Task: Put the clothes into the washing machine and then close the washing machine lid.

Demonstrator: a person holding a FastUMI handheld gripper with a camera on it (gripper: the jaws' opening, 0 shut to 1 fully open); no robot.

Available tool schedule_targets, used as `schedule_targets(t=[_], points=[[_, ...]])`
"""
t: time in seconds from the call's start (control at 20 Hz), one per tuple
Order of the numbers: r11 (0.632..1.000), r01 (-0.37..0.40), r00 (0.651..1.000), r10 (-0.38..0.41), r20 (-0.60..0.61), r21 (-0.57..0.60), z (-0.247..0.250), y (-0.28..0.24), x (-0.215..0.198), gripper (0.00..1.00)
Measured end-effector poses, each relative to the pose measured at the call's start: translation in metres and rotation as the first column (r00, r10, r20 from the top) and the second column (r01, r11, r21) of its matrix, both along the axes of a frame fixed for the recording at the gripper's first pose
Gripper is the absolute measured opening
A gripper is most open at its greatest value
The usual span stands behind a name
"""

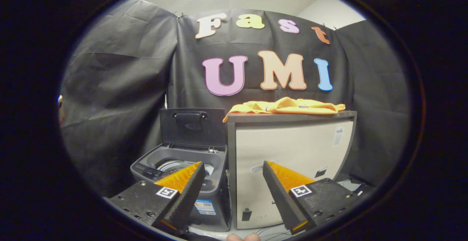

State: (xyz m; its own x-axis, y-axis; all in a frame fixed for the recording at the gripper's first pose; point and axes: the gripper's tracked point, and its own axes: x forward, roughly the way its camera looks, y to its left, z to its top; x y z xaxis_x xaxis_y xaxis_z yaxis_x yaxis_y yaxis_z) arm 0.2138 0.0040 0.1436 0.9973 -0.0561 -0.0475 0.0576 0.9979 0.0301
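A yellow-orange garment [287, 106] lies flat on top of a tall white cabinet [292, 160]. To the cabinet's left stands a small grey top-loading washing machine [175, 171]. Its dark lid [193, 127] is raised upright, with a handle near its top, and the drum opening [172, 165] shows under it. My gripper [233, 166] is open, with nothing between the fingers. It hangs in front of the cabinet's left edge, well short of and below the garment. The left finger [186, 186] overlaps the washer's front.
Black cloth walls close the booth behind and on both sides. The cabinet's grey top edge [343, 115] juts above the washer. Thin cables [270, 230] lie on the floor near the cabinet's foot. A fingertip of the person's hand [243, 237] shows below the fingers.
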Motion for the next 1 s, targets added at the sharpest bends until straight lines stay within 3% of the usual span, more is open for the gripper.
schedule_targets(t=[0.35, 1.0], points=[[0.999, 0.028, 0.999, -0.029, 0.044, 0.022, 0.053, -0.014, 0.036, 0.96], [0.99, 0.126, 0.992, -0.127, -0.019, -0.06, 0.105, -0.084, 0.092, 0.96]])
